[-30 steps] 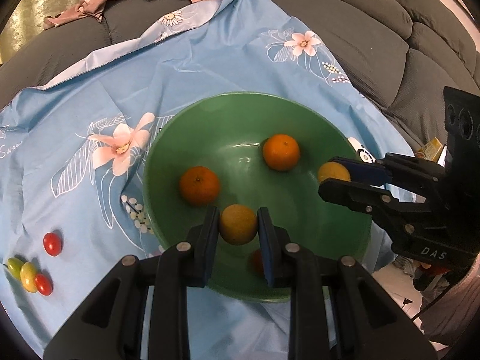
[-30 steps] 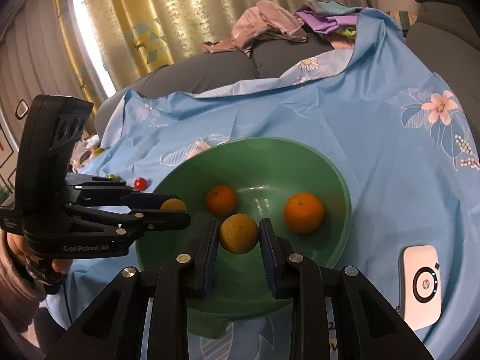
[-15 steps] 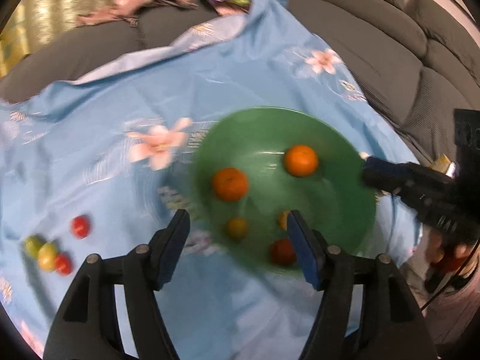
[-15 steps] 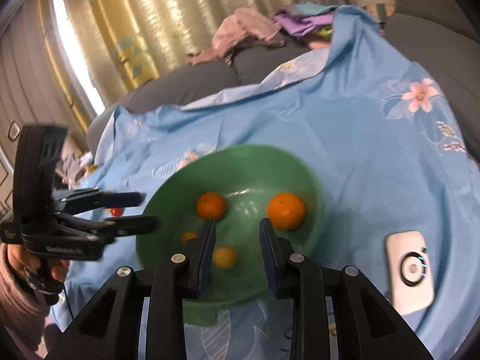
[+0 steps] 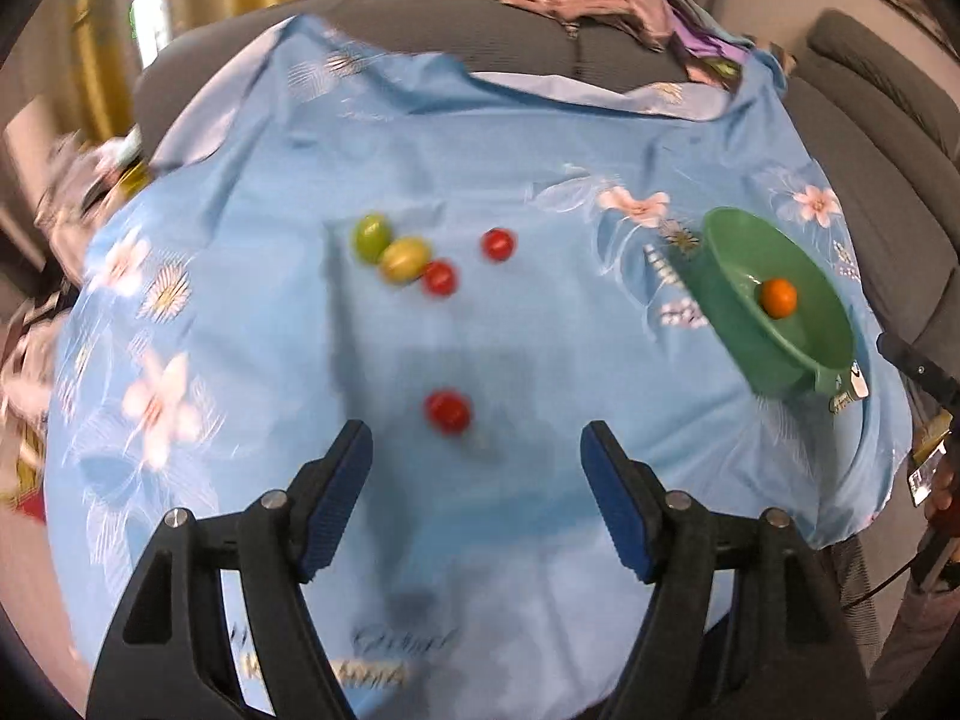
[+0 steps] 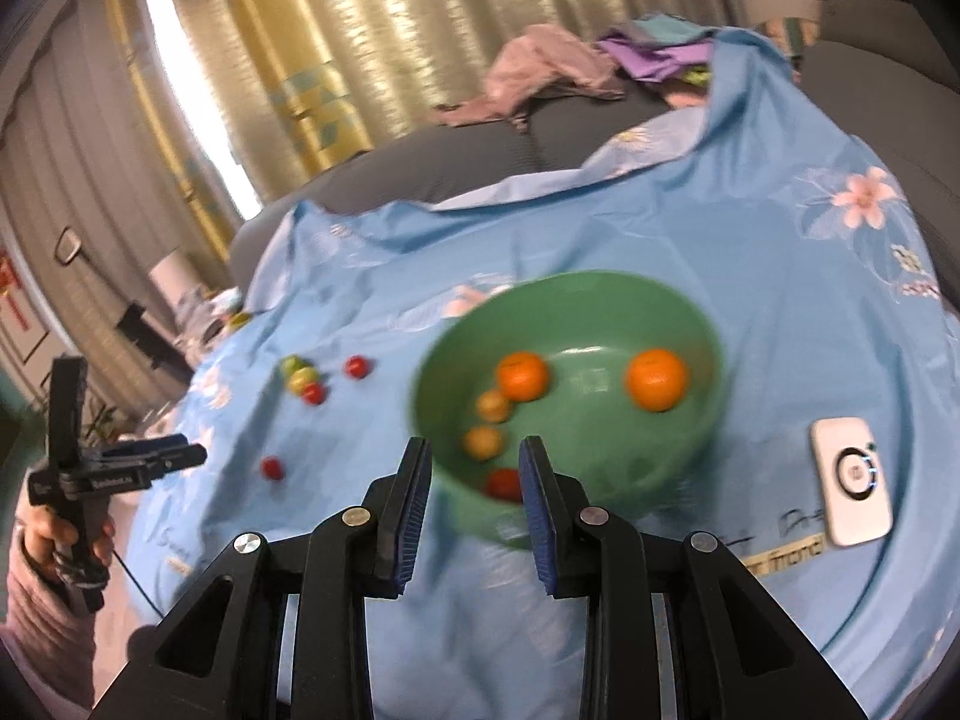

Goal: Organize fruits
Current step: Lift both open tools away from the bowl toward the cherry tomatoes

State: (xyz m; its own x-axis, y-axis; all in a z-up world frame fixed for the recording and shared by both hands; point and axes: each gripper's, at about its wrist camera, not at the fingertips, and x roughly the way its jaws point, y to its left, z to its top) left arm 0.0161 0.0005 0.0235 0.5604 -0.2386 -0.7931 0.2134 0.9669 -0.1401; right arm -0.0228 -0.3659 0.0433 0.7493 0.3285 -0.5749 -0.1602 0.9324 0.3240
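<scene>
A green bowl point(image 6: 690, 420) stands on the blue flowered cloth point(image 6: 780, 276). It holds two oranges point(image 6: 655, 379), two small yellow fruits point(image 6: 483, 441) and a red tomato point(image 6: 503, 483). My right gripper point(image 6: 474, 480) is open and empty just in front of the bowl's near rim. My left gripper point(image 5: 477, 450) is wide open and empty, above a red tomato point(image 5: 447, 410) on the cloth. Farther off lie a green tomato point(image 5: 371, 237), a yellow one point(image 5: 405, 258) and two red ones point(image 5: 498, 243). The bowl shows at the right in the left wrist view point(image 5: 720, 276).
A white device point(image 6: 851, 479) lies on the cloth right of the bowl. Clothes point(image 6: 540, 78) are piled on the grey sofa behind. Curtains hang at the back left. The cloth's edge drops off near both grippers.
Both grippers let go of their yellow fruits, which now lie in the bowl. My left gripper swung left, away from the bowl, to the loose tomatoes. My right gripper drew back a little.
</scene>
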